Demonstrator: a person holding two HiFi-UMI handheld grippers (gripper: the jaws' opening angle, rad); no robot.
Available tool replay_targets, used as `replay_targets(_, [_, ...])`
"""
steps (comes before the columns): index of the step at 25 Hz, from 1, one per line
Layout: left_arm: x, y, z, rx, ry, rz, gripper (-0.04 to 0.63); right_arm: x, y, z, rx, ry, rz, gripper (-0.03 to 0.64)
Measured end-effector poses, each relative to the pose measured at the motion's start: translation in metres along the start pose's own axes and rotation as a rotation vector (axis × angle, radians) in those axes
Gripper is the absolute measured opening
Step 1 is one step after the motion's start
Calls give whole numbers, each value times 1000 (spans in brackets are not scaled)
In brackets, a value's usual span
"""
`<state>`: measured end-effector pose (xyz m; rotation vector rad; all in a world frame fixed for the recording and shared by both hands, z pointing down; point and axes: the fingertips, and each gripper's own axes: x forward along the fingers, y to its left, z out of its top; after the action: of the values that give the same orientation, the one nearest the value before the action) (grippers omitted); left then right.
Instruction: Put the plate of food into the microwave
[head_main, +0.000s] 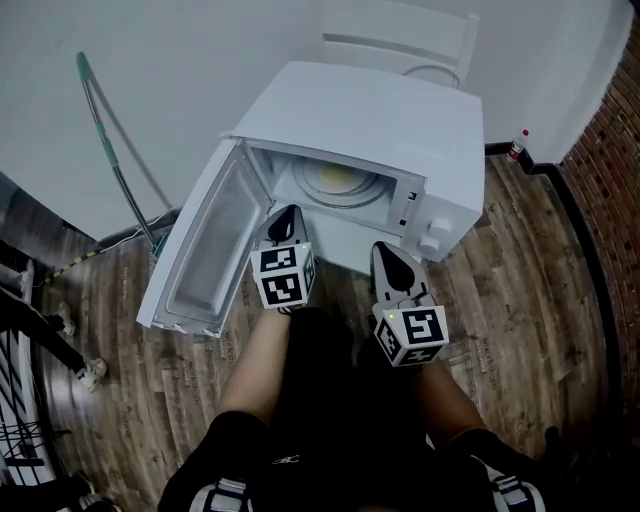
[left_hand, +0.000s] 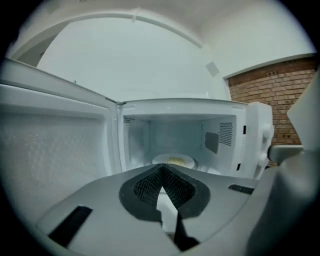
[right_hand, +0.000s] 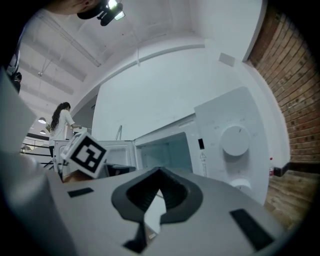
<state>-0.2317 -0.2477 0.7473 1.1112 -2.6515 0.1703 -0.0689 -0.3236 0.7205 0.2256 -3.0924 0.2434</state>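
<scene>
White plate of food (head_main: 333, 180): a yellowish portion on it, lying on the turntable deep inside the microwave (head_main: 380, 110), straight ahead of the left gripper (head_main: 287, 215) and well past its tips, untouched.

Left gripper: jaws clenched together, nothing between them, tips just short of the cavity mouth.

Right gripper (head_main: 392, 252): jaws likewise closed and empty. The cavity lies ahead to its left, the two knobs (head_main: 432, 238) ahead to its right.

Door (head_main: 205, 250): swung wide open, to the left of the left gripper. Nothing stands between that gripper and the plate.

Wood-plank floor (head_main: 520, 290): bare to the right of the right gripper, as far as a brick wall (head_main: 622, 130).

Teal-handled pole (head_main: 108, 135): leaning at the white wall, beyond the door.

Small bottle (head_main: 516, 146): at the wall foot, far right.
</scene>
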Motion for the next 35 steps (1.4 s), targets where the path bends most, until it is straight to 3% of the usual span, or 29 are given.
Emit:
replay_targets(6, [-21, -10, 2, -22, 7, -64, -2, 32, 6, 13, -7, -21, 1, 6])
replay_targets(11, [-53, -19, 94, -20, -24, -133, -2, 49, 33, 75, 24, 1, 9, 6])
replay_targets(14, [-80, -28, 179, -25, -12, -178, -2, 53, 49, 154, 41, 36, 9, 6])
replay_targets(21, [-150, -31, 377, -30, 53, -229, -2, 40, 78, 392, 50, 49, -49, 6])
replay_targets(25, [-180, -33, 461, -32, 21, -269, -2, 24, 90, 486, 19, 5, -65, 6])
replay_targets(28, [-200, -43, 490, -32, -15, -290, -2, 8, 92, 519, 4, -52, -93, 6])
replay_targets(35, [-227, -69, 503, -9, -30, -348, -2, -15, 100, 540, -14, -74, -108, 6])
